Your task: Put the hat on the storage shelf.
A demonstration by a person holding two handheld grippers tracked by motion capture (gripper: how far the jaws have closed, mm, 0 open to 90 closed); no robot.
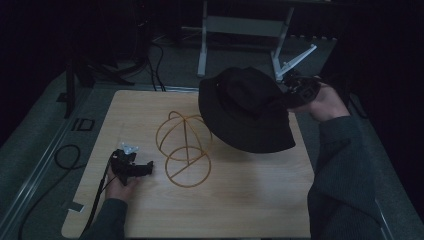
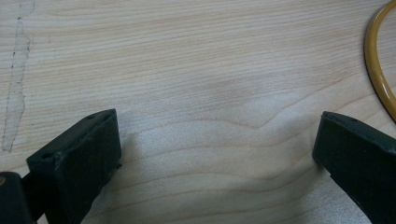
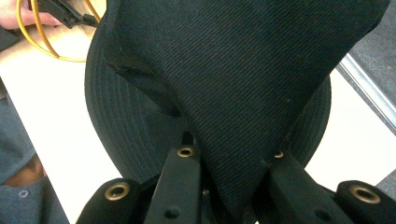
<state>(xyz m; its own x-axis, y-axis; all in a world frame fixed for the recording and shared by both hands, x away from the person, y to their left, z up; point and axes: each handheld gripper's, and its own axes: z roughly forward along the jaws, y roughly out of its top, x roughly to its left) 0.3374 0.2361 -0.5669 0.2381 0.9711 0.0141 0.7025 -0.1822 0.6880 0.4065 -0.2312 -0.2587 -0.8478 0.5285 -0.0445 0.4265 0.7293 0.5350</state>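
Observation:
A black brimmed hat (image 1: 245,107) hangs above the right side of the wooden table (image 1: 240,210), pinched at its crown by my right gripper (image 1: 295,92). In the right gripper view the black cloth of the hat (image 3: 233,84) is pressed between the two jaws of my right gripper (image 3: 229,163). A yellow wire frame (image 1: 184,149) of hoops stands on the table, partly under the hat's brim. My left gripper (image 1: 150,167) rests on the table just left of the frame, pointing at it. Its jaws stand wide apart over bare wood (image 2: 215,140), with a yellow wire (image 2: 376,60) at the right edge.
Black cables (image 1: 65,160) trail over the grey floor left of the table. A metal stand (image 1: 240,30) with white legs is behind the table's far edge. A scratch mark (image 2: 16,84) runs along the wood in the left gripper view.

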